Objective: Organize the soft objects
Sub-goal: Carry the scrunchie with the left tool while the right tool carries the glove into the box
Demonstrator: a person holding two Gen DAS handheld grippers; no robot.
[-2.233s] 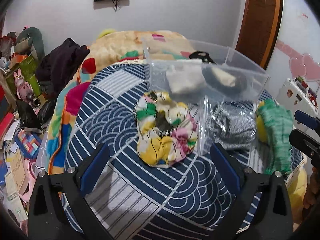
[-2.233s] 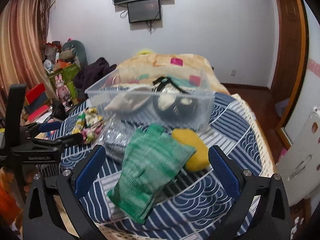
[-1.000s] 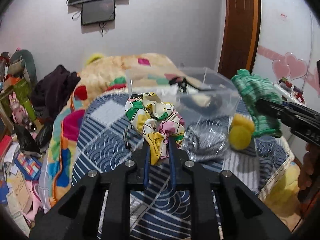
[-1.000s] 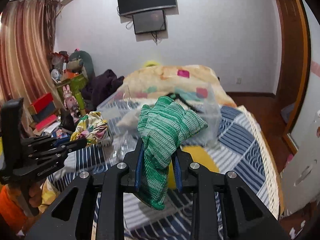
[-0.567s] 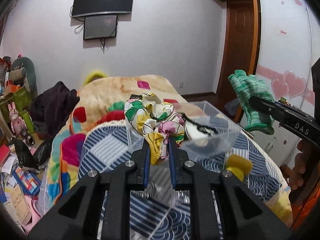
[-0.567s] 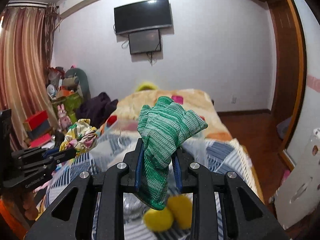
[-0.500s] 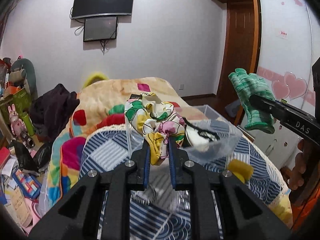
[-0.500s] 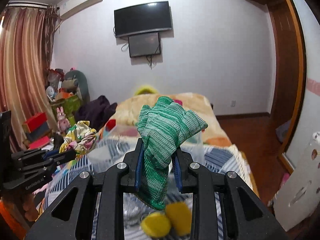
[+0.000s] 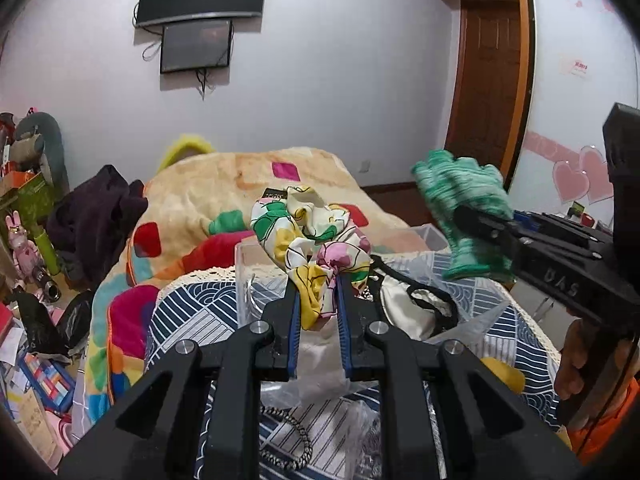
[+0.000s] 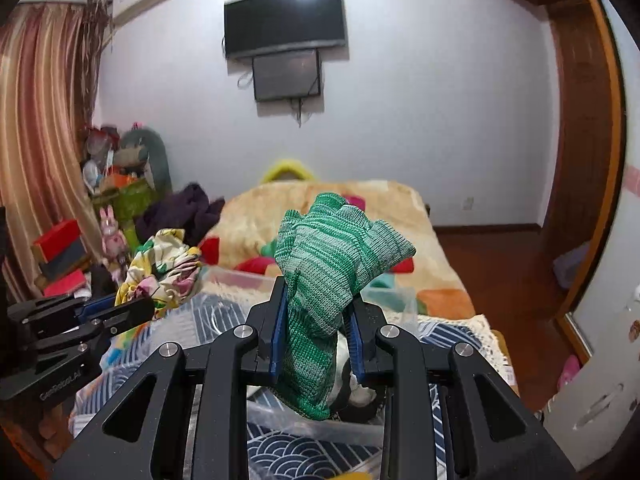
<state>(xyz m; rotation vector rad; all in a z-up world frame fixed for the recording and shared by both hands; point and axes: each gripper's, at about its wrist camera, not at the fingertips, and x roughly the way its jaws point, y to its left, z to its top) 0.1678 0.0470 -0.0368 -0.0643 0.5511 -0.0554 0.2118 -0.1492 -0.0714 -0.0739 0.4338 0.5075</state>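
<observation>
Left tool [image 9: 317, 310] clenched on crumpled floral scrunchie [image 9: 310, 256]; right tool [image 10: 316, 330] clenched on ribbed green knit glove [image 10: 334, 280]. Both raised over clear plastic bin [image 9: 430, 236] on bed.

- A home bedroom: a bed [image 10: 400, 216] under a patchwork blanket [image 9: 192, 216].
- Wall-mounted television [image 10: 285, 20], striped curtains [image 10: 36, 140], wooden door [image 9: 490, 88].
- Plush toys [image 10: 140, 152] and clutter heaped at the side.

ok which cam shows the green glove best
The right wrist view: the green glove fills the centre, clamped in the right gripper, knit stripes sharp. The left wrist view shows the glove only smaller, off to the side and blurred.
</observation>
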